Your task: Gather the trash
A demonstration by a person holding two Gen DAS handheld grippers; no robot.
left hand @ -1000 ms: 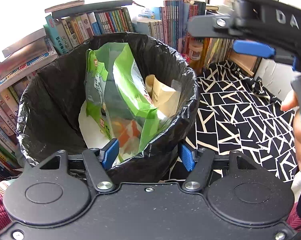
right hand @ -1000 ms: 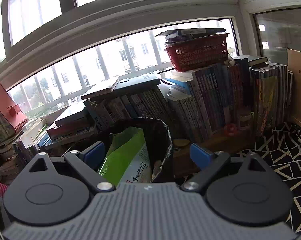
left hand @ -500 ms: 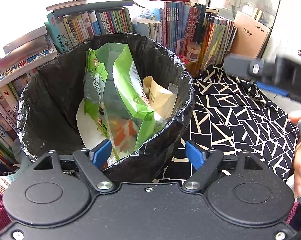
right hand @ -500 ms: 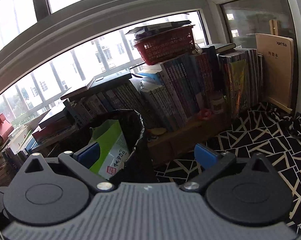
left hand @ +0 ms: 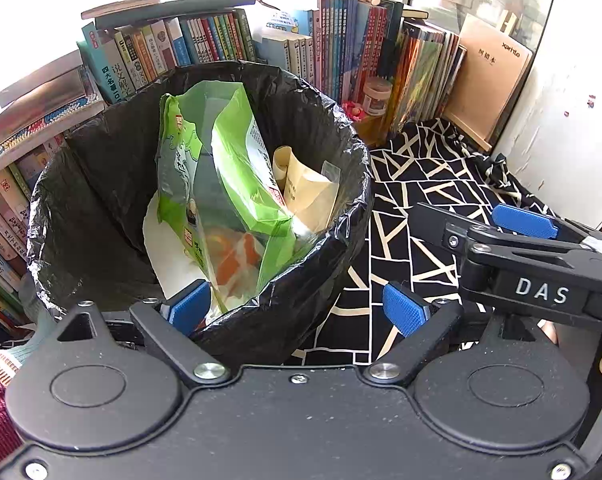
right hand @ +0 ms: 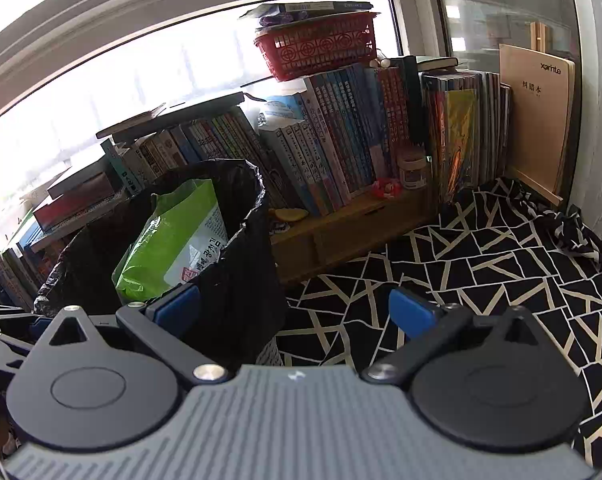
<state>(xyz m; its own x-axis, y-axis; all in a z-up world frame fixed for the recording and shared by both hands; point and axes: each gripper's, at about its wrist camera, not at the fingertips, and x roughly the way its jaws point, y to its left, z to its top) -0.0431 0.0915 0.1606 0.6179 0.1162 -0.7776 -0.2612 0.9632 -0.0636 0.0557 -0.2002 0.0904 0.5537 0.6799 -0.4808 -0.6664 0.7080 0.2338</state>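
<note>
One green snack bag [left hand: 237, 184] stands upright in the bin with the black liner [left hand: 101, 184], its top poking above the rim, with a tan paper wrapper [left hand: 309, 192] tucked beside it. The left gripper [left hand: 297, 308] hovers at the bin's near edge, its jaws opening, the left pad inside the rim and nothing pinched. The right gripper [right hand: 295, 314] sits just right of the bin over the black-and-white patterned cloth [right hand: 481, 264], jaws spread and empty. Rows of books [right hand: 333, 136] line the window behind, a red basket [right hand: 321, 46] on top.
</note>
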